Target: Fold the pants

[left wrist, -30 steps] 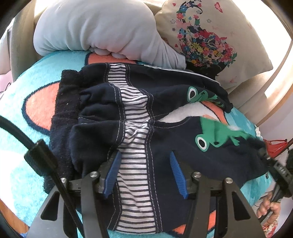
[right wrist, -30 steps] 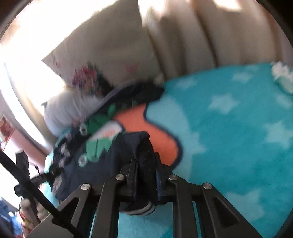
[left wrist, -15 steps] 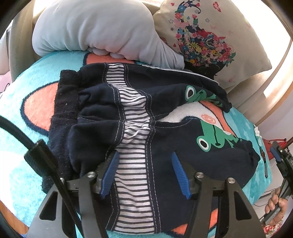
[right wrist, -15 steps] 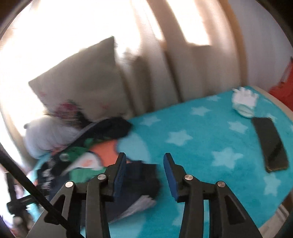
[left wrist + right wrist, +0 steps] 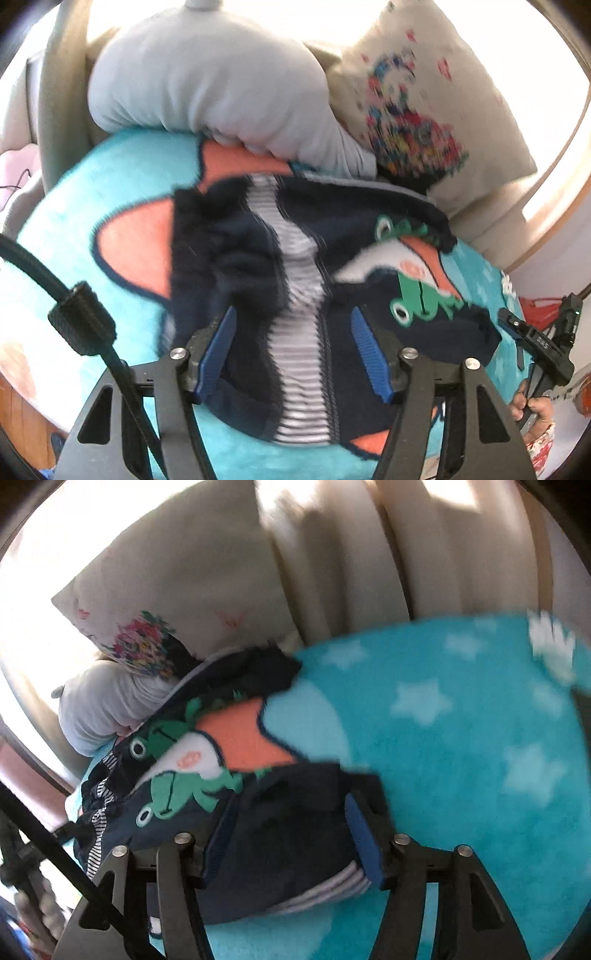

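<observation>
Navy pants with a white-striped side panel and green frog prints lie crumpled on a turquoise blanket. My left gripper hovers over the striped panel near the waist. Its jaws are opening, and its blue pads stand clear of the cloth. In the right wrist view the pants' leg end lies on the blanket between the fingers of my right gripper. These jaws are opening too, and their pads do not press on the cloth. The right gripper also shows at the right edge of the left wrist view, held by a hand.
A grey pillow and a floral cushion lean at the back, just behind the pants. Beige padded panels rise behind the bed. A small white object lies on the blanket at the far right.
The right gripper was shut on the pants' leg end; it has let go and its jaws have spread wide. The left jaws have widened and the left gripper has risen a little.
</observation>
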Available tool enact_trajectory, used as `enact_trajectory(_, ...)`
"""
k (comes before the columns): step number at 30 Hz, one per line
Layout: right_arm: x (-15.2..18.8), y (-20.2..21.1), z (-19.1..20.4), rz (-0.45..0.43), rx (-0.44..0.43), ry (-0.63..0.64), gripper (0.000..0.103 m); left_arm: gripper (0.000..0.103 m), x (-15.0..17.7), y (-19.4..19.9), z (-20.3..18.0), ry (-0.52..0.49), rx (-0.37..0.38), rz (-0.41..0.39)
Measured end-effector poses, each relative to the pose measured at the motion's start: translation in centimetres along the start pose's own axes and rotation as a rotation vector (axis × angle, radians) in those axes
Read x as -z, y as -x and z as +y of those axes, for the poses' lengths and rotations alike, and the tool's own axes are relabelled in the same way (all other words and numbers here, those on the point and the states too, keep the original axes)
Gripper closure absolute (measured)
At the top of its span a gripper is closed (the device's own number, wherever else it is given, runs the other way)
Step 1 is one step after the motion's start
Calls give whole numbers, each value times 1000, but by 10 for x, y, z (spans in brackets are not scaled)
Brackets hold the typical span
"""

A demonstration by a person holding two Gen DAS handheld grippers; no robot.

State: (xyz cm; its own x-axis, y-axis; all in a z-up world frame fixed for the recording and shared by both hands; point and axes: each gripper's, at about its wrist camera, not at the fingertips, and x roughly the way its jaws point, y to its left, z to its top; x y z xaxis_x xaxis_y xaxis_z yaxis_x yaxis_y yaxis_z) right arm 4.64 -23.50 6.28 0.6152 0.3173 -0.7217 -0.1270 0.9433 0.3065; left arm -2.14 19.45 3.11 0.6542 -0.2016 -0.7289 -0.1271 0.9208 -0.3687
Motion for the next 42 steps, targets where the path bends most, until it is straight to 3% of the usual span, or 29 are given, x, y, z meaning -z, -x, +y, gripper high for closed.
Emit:
enact_trajectory(5, -39, -15, 29, 19, 24, 147, 27, 36, -35, -4, 15, -30, -98, -11)
enact_trajectory(11, -88, -79, 19, 75, 56, 110, 26, 35, -92, -44, 39, 28, -102, 91)
enact_trajectory(16, -107, -104, 48, 60, 84, 323, 26, 35, -124, -77, 21, -90, -143, 136)
enact_trajectory(22, -122, -151, 68, 114, 97, 468, 26, 35, -137, -127, 2, -187, -96, 233)
enact_trajectory(29, -137, -186, 62, 132, 65, 442, 26, 34, -139, -170, -13, -273, -78, 316)
enact_trajectory(33, -137, -193, 60, 129, 28, 442, 25, 33, -140, -177, -22, -305, -102, 314)
enact_trajectory(34, -137, -194, 60, 144, 12, 441, 27, 42, -139, -176, -23, -305, -114, 312)
enact_trajectory(35, -136, -195, 60, 157, 1, 436, 34, 64, -139, -176, -25, -309, -126, 309)
enact_trajectory(36, -136, -195, 59, 170, -9, 432, 62, 77, -139, -174, -28, -316, -136, 305)
enact_trajectory(37, -135, -195, 59, 183, -24, 427, 76, 91, -138, -171, -29, -312, -119, 311)
enact_trajectory(39, -134, -190, 63, 182, -14, 438, 84, 94, -137, -164, -34, -312, -120, 296)
enact_trajectory(42, -133, -175, 72, 150, 15, 475, 85, 95, -134, -153, -40, -301, -124, 265)
